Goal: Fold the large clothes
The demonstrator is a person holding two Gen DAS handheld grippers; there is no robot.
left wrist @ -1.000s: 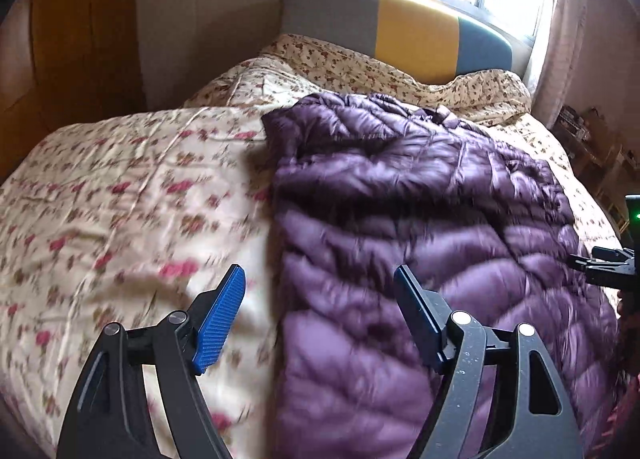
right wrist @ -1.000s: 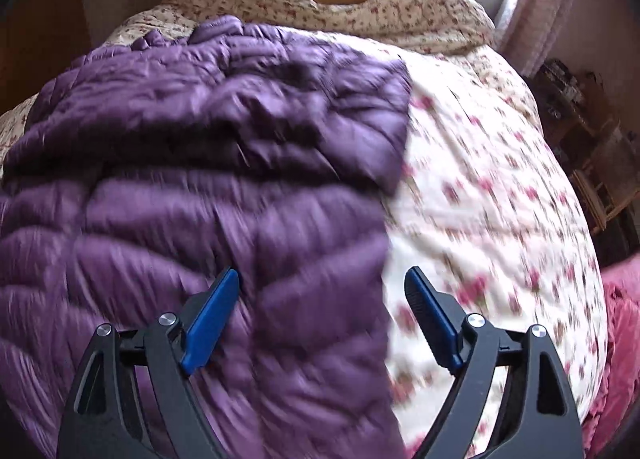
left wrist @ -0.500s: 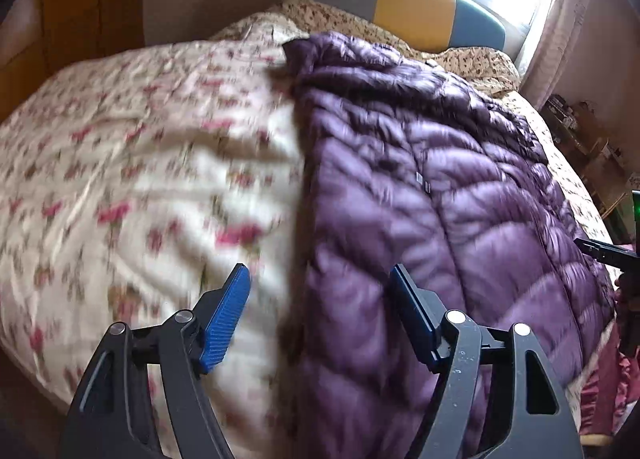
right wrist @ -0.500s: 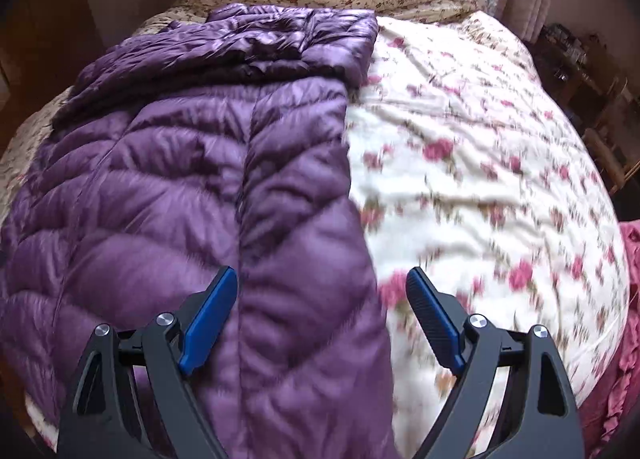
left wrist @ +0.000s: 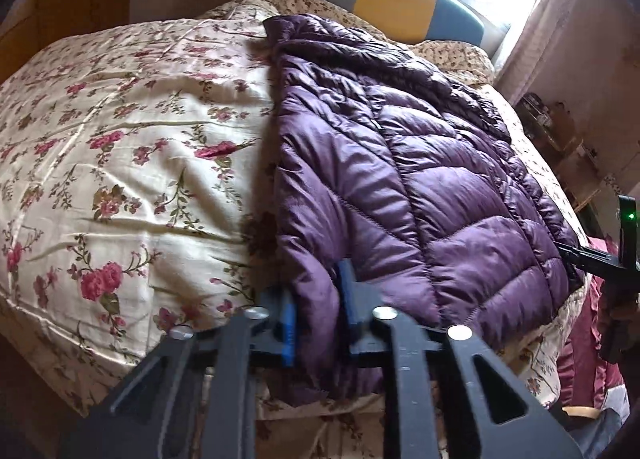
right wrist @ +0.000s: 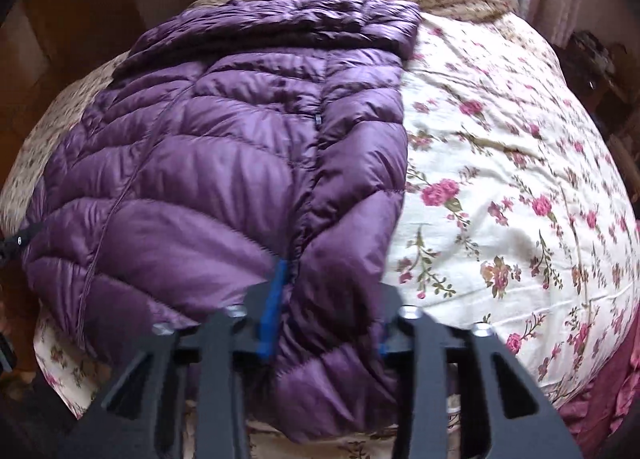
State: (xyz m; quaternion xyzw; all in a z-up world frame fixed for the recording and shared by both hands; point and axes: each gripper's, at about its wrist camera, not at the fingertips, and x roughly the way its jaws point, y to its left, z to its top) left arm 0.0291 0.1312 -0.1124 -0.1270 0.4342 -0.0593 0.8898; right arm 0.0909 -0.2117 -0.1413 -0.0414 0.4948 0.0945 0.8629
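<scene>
A purple quilted down jacket (left wrist: 400,163) lies lengthwise on a bed, its hem toward me, and shows in the right wrist view (right wrist: 224,163) too. My left gripper (left wrist: 316,311) is shut on the jacket's near left hem corner, with fabric bunched between the blue pads. My right gripper (right wrist: 328,315) is shut on the near right hem corner, the right pad mostly hidden by fabric. The right gripper also shows at the right edge of the left wrist view (left wrist: 596,259).
The bed has a cream floral quilt (left wrist: 120,147) around the jacket. A grey, yellow and blue headboard (left wrist: 384,3) stands at the far end below a bright window. Cluttered shelves (left wrist: 560,131) are on the right. Wooden panelling (right wrist: 72,19) is on the left.
Both grippers have pulled back to the near edge of the bed and have closed from wide open onto the jacket's hem corners.
</scene>
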